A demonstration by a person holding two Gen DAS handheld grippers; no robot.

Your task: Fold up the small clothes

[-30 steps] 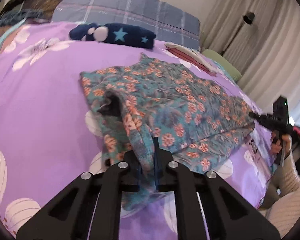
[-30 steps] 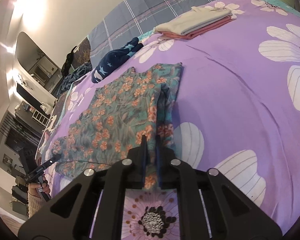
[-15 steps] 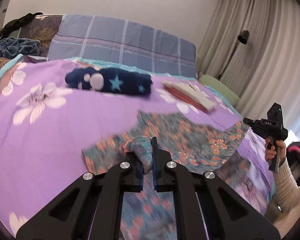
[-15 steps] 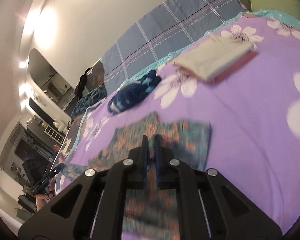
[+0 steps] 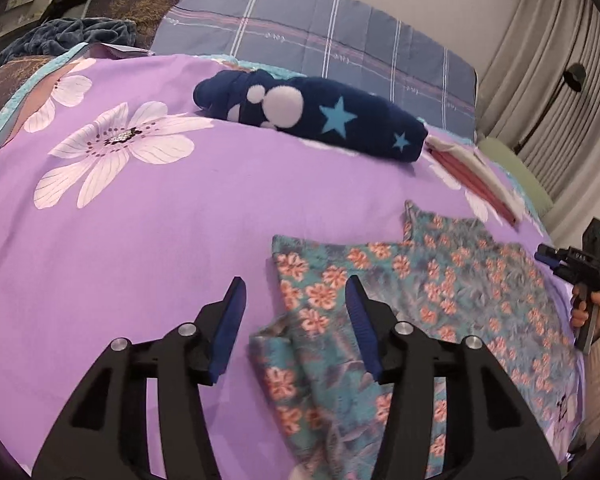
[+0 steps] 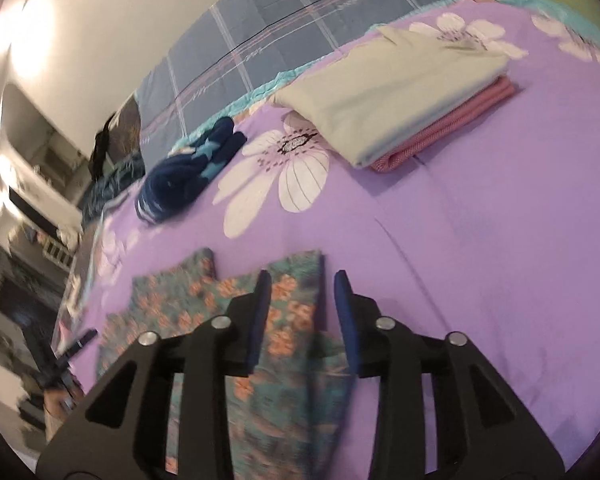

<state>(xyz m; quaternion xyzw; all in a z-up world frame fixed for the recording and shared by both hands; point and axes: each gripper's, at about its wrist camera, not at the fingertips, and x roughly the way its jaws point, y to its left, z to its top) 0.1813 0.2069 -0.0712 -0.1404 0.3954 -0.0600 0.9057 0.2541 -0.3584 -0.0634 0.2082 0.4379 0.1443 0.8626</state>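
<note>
A teal garment with orange flowers [image 5: 440,280] lies folded on the purple flowered bedspread [image 5: 160,232]. My left gripper [image 5: 294,286] hovers over its left edge. Its jaws are opening, and a loose fold of the cloth lies below them, untouched by the blue pads. My right gripper [image 6: 302,278] is over the garment's [image 6: 172,304] right edge, jaws also opening with cloth beneath and the pads off it. In the left wrist view a hand holds the right gripper [image 5: 572,264] at the far right. The left gripper [image 6: 74,344] appears blurred in the right wrist view.
A rolled navy fleece with stars [image 5: 320,116] lies further back on the bed. A folded cream and pink stack [image 6: 400,100] sits at the back right. A plaid pillow [image 5: 340,40] lines the headboard, with dark clothes [image 5: 68,36] at the left and curtains [image 5: 540,60] at the right.
Both grippers carried the garment's near edge away across the bed, folding it over. They were shut on the cloth before; now both have let go and stand apart.
</note>
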